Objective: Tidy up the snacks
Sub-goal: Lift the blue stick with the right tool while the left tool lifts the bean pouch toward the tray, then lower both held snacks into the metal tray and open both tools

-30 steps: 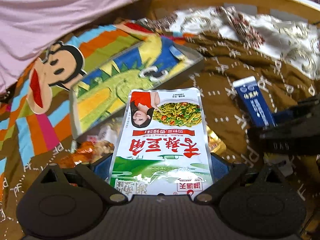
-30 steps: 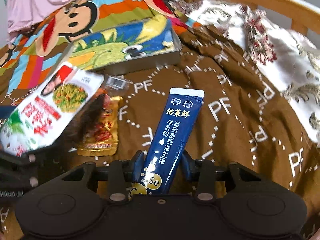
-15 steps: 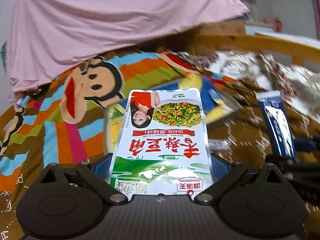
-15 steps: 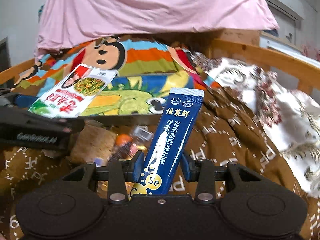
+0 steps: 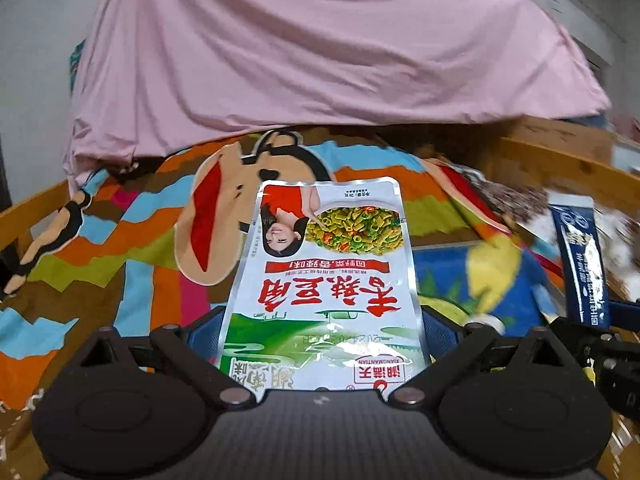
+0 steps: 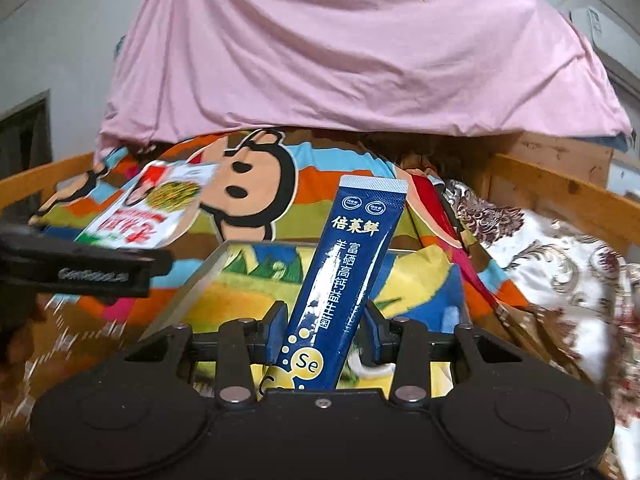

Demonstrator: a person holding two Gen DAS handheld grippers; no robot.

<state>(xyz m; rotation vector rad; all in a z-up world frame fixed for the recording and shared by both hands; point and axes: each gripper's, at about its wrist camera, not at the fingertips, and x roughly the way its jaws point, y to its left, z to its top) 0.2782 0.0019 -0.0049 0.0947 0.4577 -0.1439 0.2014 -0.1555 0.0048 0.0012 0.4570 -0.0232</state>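
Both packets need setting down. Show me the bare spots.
The tin's colourful surface lies bare just ahead of the blue sachet. The monkey blanket left of the white pouch looks free. The two grippers crowd each other sideways.

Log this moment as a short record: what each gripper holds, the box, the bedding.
left gripper: shut on white snack pouch, printed side up
right gripper: shut on blue stick sachet, standing tilted between the pads
box lid: colourful cartoon print, lies beyond both grippers
bedding: striped monkey blanket, pink sheet draped behind
bed rail: wooden, at right
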